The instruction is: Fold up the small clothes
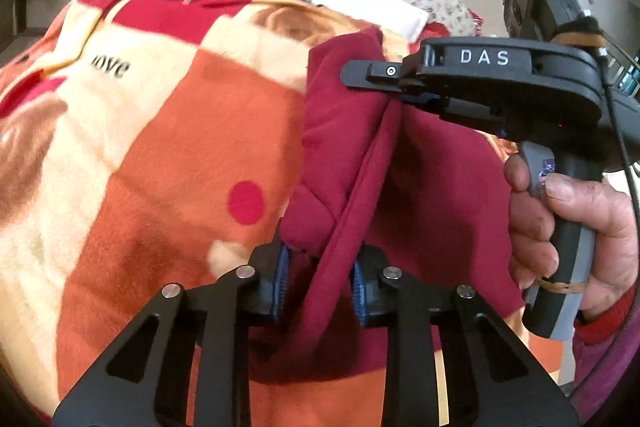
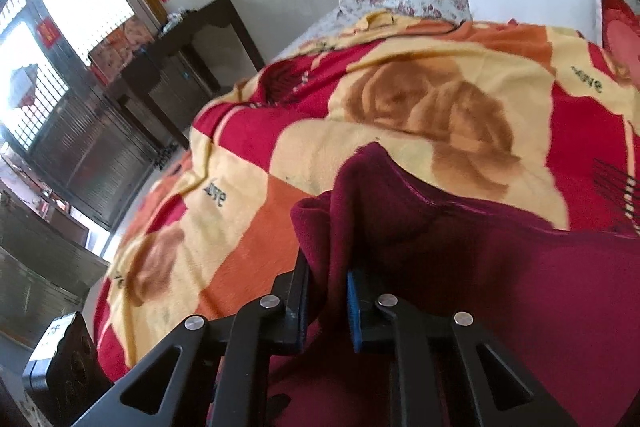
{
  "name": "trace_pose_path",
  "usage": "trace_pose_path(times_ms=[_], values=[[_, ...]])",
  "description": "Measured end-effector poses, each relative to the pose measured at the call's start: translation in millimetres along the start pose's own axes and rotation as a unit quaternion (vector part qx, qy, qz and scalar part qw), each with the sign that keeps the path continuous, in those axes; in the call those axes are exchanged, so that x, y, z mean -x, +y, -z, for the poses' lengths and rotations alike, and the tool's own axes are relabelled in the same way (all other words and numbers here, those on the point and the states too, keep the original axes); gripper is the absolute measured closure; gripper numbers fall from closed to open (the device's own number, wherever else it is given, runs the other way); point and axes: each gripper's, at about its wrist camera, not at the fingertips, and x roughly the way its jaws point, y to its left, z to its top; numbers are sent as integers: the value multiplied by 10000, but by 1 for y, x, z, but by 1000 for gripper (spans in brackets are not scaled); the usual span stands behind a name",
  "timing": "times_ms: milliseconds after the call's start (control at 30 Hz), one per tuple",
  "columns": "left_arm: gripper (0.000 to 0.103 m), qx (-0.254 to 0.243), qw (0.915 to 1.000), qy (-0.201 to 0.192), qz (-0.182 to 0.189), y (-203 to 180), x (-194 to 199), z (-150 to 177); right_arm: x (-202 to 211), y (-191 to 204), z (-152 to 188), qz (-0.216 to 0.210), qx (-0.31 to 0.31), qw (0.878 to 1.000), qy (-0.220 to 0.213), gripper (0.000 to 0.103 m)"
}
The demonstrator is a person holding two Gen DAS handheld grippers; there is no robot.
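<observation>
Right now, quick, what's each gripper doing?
Left gripper: closed, holding the red cloth.
Right gripper: closed, holding the same cloth.

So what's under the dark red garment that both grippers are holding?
Under the dark red garment lies the red, orange and cream blanket spread over the bed. The left gripper and right gripper pinch its folds. Anything directly beneath the cloth is covered.

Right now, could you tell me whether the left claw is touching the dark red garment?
Touching. The left wrist view shows the left claw with its blue pads pinching a fold of the dark red garment between them, with no visible gap.
</observation>
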Motion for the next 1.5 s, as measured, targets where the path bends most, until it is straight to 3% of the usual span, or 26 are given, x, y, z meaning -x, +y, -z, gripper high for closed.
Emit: trace_pose_path(times_ms=[167, 300, 533, 700, 800, 933, 1000, 1067, 1167, 1267, 1333, 1400, 1500], values=[[80, -312, 9991, -86, 280, -47, 19, -9, 47, -16, -2, -48, -28, 9995, -311, 89], [80, -719, 9956, -85, 602, -100, 25, -19, 95, -36, -2, 167, 96, 9983, -550, 89], [80, -1346, 9847, 83, 1101, -191, 4, -10, 175, -94, 22, 853, 106, 9936, -739, 89], [80, -1725, 9779, 444, 1098, -244, -40, 15, 197, -154, 58, 1172, -391, 9898, -711, 90], [80, -1788, 9772, 642, 952, -254, -72, 22, 183, -182, 73, 1476, -641, 9851, -609, 90], [80, -1636, 9791, 916, 785, -257, -84, 30, 158, -201, 82, 1582, -817, 9832, -403, 90], [73, -1513, 9796, 989, 876, -256, -78, 28, 154, -206, 83, 1595, -839, 9823, -501, 90], [68, -1555, 9789, 922, 953, -255, -65, 25, 155, -208, 84, 1579, -911, 9817, -548, 90], [52, -1801, 9757, 726, 1012, -247, -33, 20, 162, -209, 85, 1497, -1024, 9815, -607, 89], [48, -1912, 9780, 385, 746, -228, -12, 22, 186, -201, 93, 1510, -1143, 9790, -751, 83], [48, -1989, 9793, 229, 284, -213, -14, 20, 205, -187, 101, 1256, -1070, 9823, -891, 83], [48, -1877, 9815, 354, -117, -197, -27, 19, 220, -168, 112, 863, -964, 9864, -1017, 83], [48, -1704, 9841, 441, -223, -186, -41, 24, 223, -143, 126, 372, -665, 9923, -978, 83]])
